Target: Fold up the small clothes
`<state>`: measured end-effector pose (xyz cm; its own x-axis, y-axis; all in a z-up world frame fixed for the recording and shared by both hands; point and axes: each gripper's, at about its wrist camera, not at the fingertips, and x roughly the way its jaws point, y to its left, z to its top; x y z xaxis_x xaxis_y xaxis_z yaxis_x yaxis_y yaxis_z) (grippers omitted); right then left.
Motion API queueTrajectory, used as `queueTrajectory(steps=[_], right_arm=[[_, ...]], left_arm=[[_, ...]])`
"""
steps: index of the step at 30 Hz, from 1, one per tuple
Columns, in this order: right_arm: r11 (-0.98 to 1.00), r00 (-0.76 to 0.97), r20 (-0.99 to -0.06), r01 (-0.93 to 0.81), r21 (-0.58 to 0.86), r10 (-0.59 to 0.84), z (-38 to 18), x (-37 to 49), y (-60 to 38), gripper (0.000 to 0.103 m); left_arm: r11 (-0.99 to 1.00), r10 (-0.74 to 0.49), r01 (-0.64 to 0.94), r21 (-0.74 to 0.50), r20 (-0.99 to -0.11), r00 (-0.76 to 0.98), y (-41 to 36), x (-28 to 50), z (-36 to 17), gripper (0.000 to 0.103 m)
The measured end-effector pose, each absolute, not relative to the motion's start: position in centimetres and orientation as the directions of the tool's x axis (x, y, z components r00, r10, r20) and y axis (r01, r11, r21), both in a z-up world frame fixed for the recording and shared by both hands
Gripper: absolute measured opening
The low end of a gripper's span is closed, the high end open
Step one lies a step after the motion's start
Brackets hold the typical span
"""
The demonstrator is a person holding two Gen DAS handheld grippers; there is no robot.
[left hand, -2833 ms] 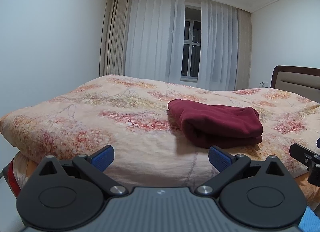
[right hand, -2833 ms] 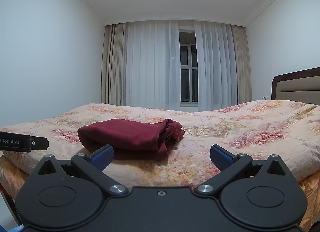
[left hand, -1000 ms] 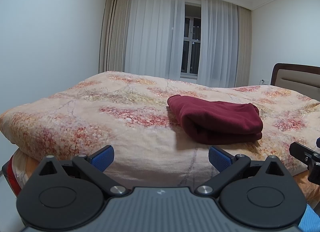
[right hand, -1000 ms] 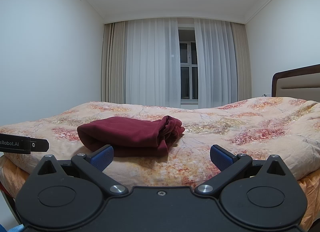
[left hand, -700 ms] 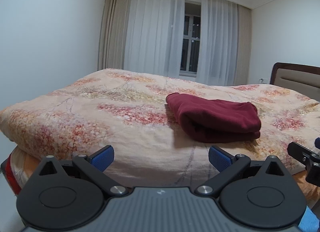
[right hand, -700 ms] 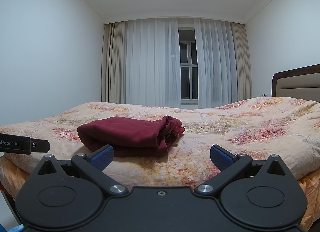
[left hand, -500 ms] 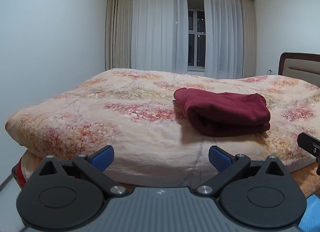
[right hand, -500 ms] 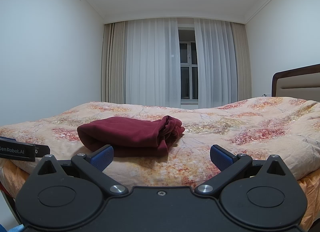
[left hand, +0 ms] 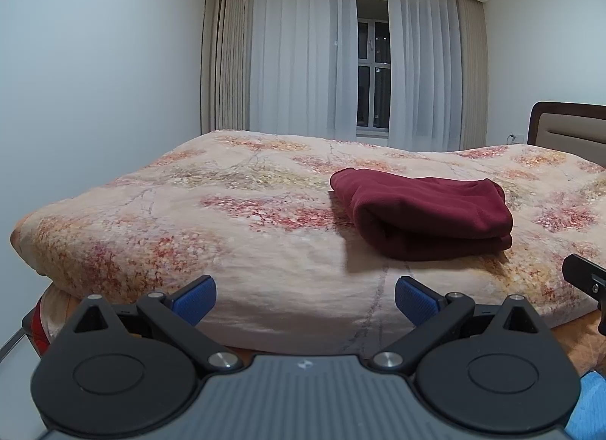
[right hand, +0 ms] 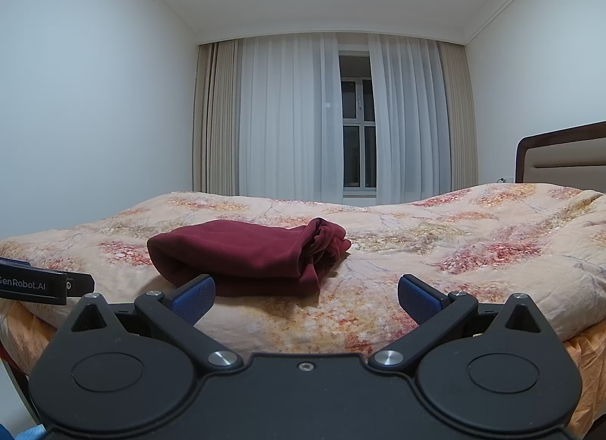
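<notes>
Nearest the cameras, the left gripper (left hand: 305, 294) and the right gripper (right hand: 306, 295) are held short of the bed's edge, fingers spread wide with nothing between them. Beyond them, on the flowered bedspread (left hand: 189, 220), the dark red garment (left hand: 422, 218) lies in a soft folded stack. It is judged light, limp and likely to sag, so it is best pinched at the bunched open end (right hand: 322, 241), through all the layers.
</notes>
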<state>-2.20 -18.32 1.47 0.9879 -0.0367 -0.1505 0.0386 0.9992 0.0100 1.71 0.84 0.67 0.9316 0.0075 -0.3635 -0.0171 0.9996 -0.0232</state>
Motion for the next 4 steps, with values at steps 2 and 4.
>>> queueTrajectory(steps=[2,4], right_arm=[[0.999,0.988,-0.15,0.039,0.01,-0.037,1.47,-2.2,-18.33,0.102],[0.999,0.988,-0.15,0.039,0.01,-0.037,1.46,-2.21,-18.31,0.103]], left_arm=[[1.0,0.01,-0.019,-0.022,-0.366,0.931,0.84,1.75,0.66,0.103],[1.0,0.009,-0.02,-0.024,-0.368,0.93,0.89,1.84,0.65,0.103]])
